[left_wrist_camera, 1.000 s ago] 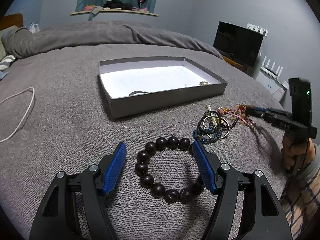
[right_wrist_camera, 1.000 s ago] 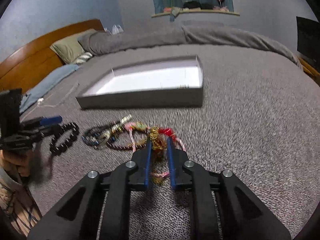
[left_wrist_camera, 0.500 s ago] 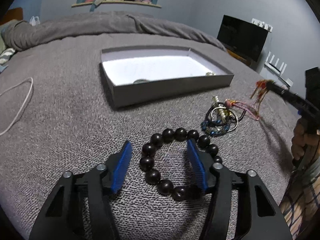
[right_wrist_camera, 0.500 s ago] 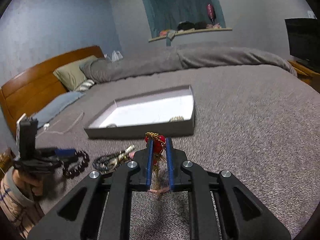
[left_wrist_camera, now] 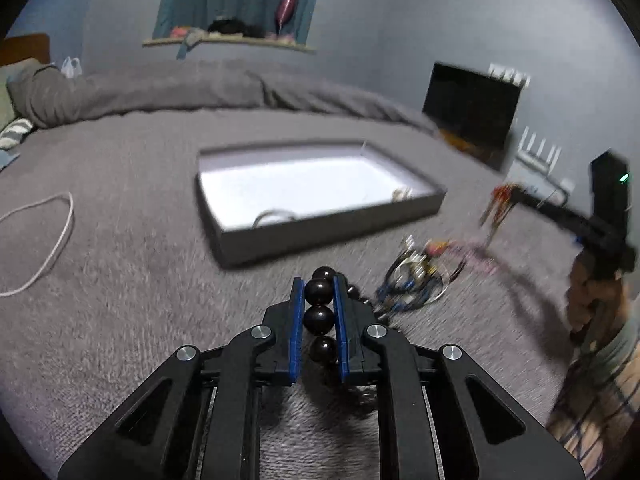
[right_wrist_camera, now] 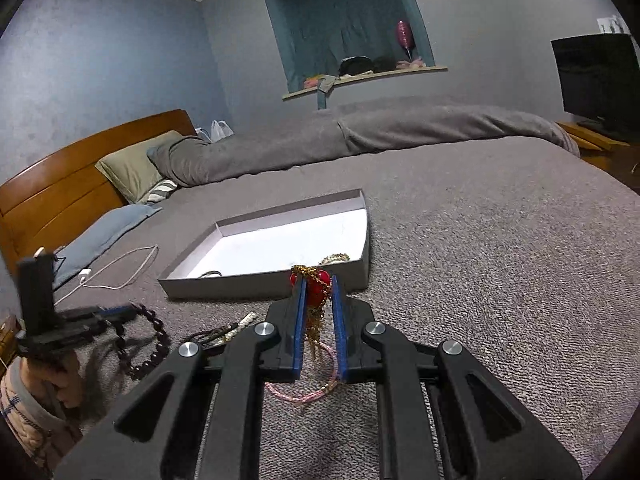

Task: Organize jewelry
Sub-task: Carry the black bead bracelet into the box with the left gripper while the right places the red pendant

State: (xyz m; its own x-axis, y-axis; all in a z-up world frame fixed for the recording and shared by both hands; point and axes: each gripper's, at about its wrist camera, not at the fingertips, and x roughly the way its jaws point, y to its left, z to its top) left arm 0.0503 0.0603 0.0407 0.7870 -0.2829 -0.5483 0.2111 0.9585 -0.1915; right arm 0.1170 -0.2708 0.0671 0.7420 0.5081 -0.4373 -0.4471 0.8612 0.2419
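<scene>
Holding: our left gripper [left_wrist_camera: 318, 294] pinches the bead bracelet [left_wrist_camera: 319, 304]; right gripper [right_wrist_camera: 318, 294] pinches the red charm [right_wrist_camera: 314, 290].
Done: two pieces in box [right_wrist_camera: 264, 286].
Left: pile [left_wrist_camera: 416, 284] on bed [right_wrist_camera: 480, 260].

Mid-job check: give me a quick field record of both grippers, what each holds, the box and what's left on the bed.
left gripper: shut on dark bead bracelet
right gripper: shut on red and gold charm bracelet, pink cord loop hanging below
box: open, grey, on the bed; two small jewelry pieces inside near the front wall
loose jewelry pile: on the blanket in front of the box
white cable: left of the box
</scene>
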